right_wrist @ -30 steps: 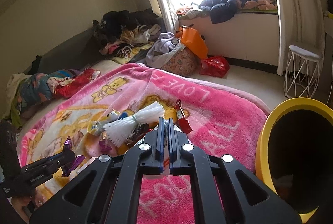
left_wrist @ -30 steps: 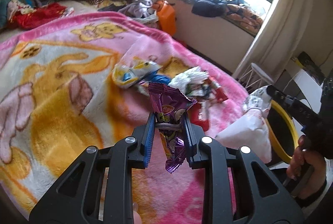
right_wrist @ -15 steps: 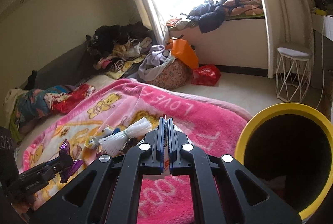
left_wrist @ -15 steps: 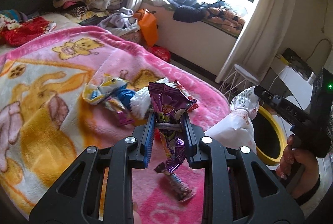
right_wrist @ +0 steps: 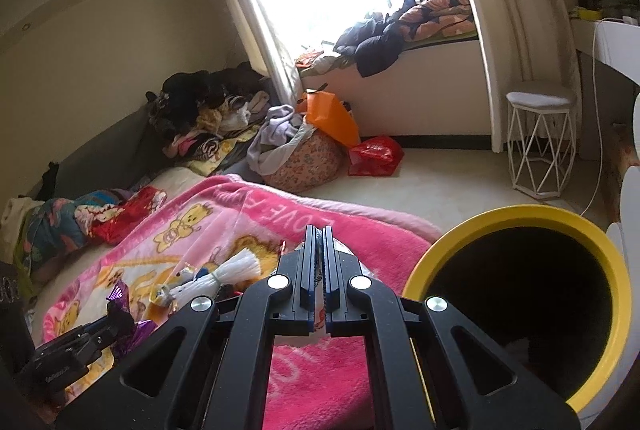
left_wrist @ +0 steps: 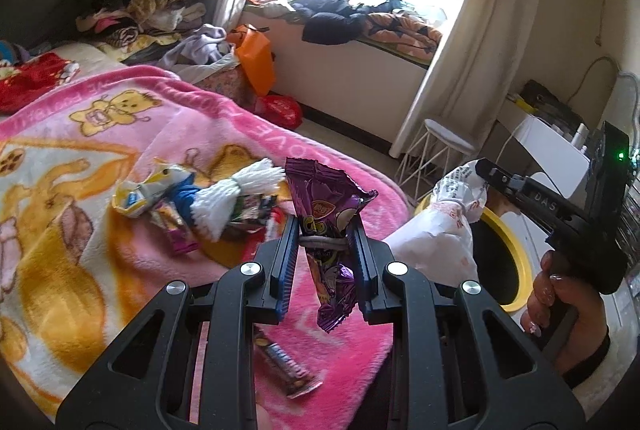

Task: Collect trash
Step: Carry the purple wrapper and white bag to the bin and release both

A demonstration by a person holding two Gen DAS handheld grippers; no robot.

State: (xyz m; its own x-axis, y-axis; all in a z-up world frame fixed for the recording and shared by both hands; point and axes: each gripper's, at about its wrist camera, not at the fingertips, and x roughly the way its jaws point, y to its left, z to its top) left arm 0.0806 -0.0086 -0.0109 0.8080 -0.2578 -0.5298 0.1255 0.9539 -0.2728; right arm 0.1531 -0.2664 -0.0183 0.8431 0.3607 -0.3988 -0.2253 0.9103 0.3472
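My left gripper (left_wrist: 326,230) is shut on a crumpled purple snack wrapper (left_wrist: 324,206), held up above the pink blanket (left_wrist: 224,118). To its right, my right gripper (left_wrist: 482,166) is shut on a white paper bag (left_wrist: 436,234) that hangs beside the yellow-rimmed bin (left_wrist: 514,250). From the right wrist, the right gripper (right_wrist: 316,230) pinches the white paper bag (right_wrist: 318,280) between its blue pads, with the dark mouth of the bin (right_wrist: 516,226) just to the right. More wrappers and a white tassel (left_wrist: 236,190) lie heaped on the blanket. A brown bar wrapper (left_wrist: 286,370) lies under the left gripper.
A white wire stool (right_wrist: 540,146) stands by the curtain. An orange bag (right_wrist: 330,118), a red bag (right_wrist: 374,154) and piled clothes (right_wrist: 208,110) sit by the window bench. A white desk (left_wrist: 548,150) is at the right. A hand (left_wrist: 552,294) grips the right tool.
Both grippers have risen and swung right toward the bin with their loads. The bin's mouth now fills more of the right wrist view, and the trash heap has slid left and down.
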